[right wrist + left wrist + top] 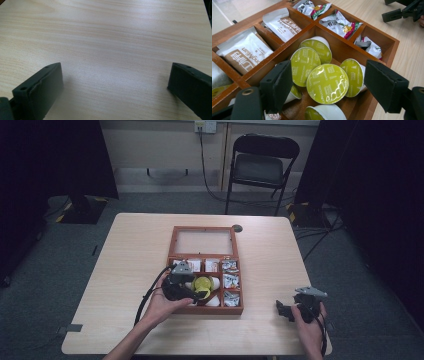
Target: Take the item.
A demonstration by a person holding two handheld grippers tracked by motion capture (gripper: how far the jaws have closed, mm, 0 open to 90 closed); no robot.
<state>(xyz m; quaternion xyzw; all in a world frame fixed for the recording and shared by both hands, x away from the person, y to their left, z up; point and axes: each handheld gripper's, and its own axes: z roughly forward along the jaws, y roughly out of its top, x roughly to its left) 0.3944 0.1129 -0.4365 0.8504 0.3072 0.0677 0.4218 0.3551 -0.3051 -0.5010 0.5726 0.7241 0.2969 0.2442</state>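
Near the middle of the pale wooden table (125,260) lies an open wooden box (240,309) with its glass lid (204,241) folded back on the far side. This box has several compartments. The big compartment at its front left holds coffee capsules (327,83) with yellow-green foil tops; on the foil the word "CAPPUCCINO" can be read, and above it a small logo too fine to read. At least five capsules show in the left gripper view, some leaning on each other, one lying on its side at the bottom edge.

Behind this compartment, along the back row of the box, are silver and brown sachets (244,53) printed with "HeongMian", and one more sachet (281,24) with the same word. Down the right side of the box, three small compartments hold crumpled silver wrappers (342,25) with green and red print; their writing I cannot read.

The left gripper (328,82) hovers over the capsule compartment, its jaws spread wide on both sides of the top capsule and not touching it. The left hand (162,306) holds it at the front left of the box.

The right gripper (115,85) is well to the right of the box, over bare table near the front edge, its jaws released and wide apart with nothing between them. The right hand (310,327) holds it.

Beyond the box, past the far table edge, stands a dark folding chair (260,165).
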